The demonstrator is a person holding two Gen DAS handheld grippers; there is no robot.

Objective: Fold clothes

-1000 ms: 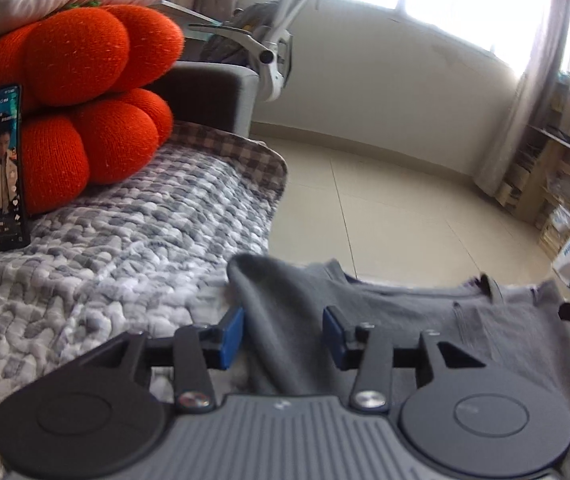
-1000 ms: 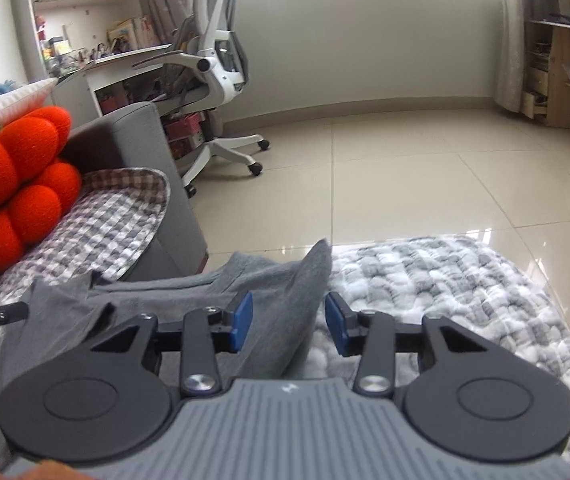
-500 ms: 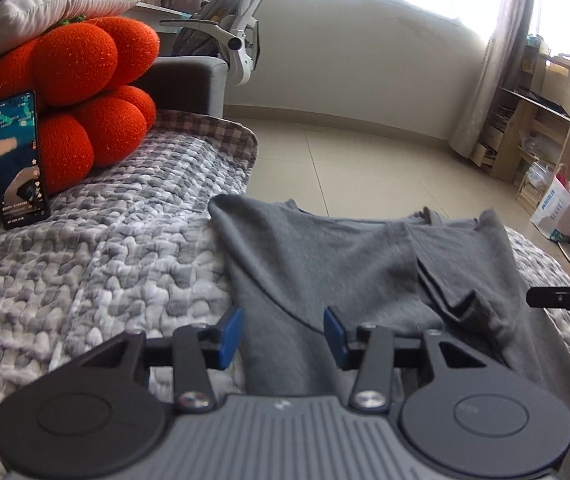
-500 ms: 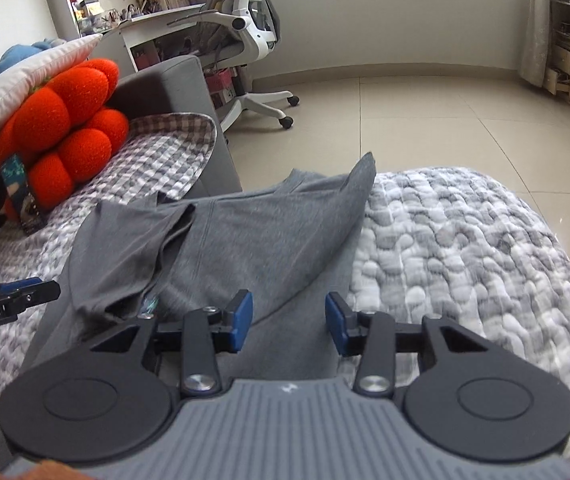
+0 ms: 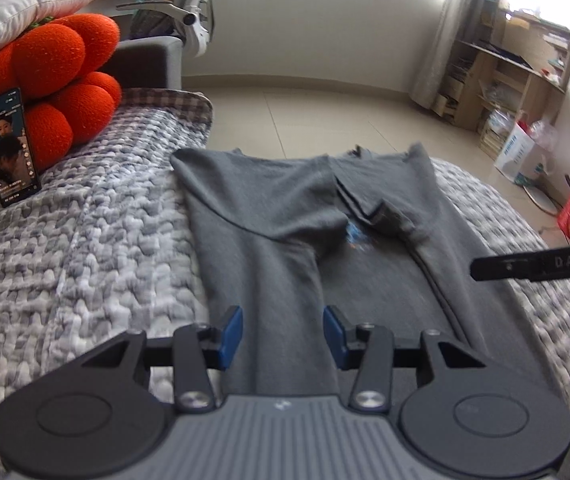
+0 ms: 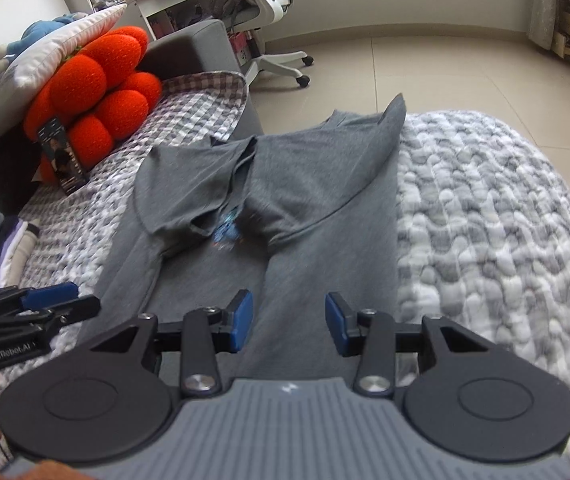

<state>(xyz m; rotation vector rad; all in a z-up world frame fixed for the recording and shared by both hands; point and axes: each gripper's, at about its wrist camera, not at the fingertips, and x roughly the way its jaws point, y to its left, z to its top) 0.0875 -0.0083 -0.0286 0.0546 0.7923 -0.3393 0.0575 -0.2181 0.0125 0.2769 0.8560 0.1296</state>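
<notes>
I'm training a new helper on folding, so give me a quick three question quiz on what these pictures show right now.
1. True or false: both sleeves of the grey T-shirt are folded inward over its body.
2. What leans against the orange cushion? A) a book B) a phone C) a remote
3. Are the left gripper and right gripper clamped on cloth or open?

Key
1. True; a small blue print shows between them.
2. B, the phone, with its screen lit.
3. Open; the blue pads stand apart above the shirt, pinching nothing.
</notes>
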